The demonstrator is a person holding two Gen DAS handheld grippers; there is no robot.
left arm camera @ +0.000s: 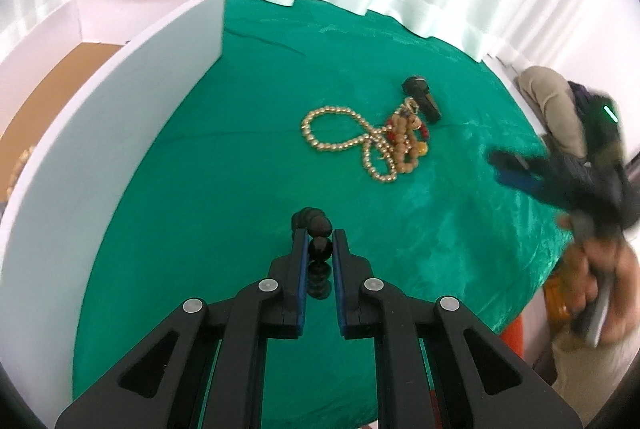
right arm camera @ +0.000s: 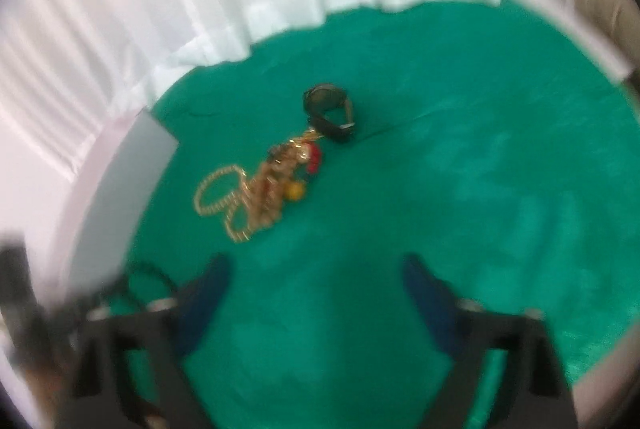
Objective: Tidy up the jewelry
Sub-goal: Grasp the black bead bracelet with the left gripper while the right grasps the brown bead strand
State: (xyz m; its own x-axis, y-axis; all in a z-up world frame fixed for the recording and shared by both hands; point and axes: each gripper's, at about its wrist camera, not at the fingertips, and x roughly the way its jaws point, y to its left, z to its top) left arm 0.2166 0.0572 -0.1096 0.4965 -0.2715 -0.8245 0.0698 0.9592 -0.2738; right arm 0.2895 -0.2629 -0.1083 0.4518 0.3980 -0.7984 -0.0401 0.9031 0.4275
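Left gripper point(left arm camera: 320, 243): pinched shut on a dark bead strand point(left arm camera: 319, 249), held clear above the green cloth point(left arm camera: 224, 213). Strand running along the fingers, one end bunched past the tips, the rest trailing back between the pads. White box point(left arm camera: 120, 101) standing just left of that gripper, open top showing a brown floor; probably the drop spot, so a short swing left and over the wall.

Right gripper point(right arm camera: 316, 269): blurred, jaws apart with nothing between them, hanging over bare cloth. Ahead and slightly left of it, the jewelry heap point(right arm camera: 260, 189): gold bead chain point(left arm camera: 340, 137) looped toward the box, mixed beads in the middle. Watch point(right arm camera: 330, 113) at the far end, touching or nearly so. Heap's long axis slanted from near-left to far-right in the right view. Nearer the right gripper, seemingly; reach forward, chain loop the closest grab.
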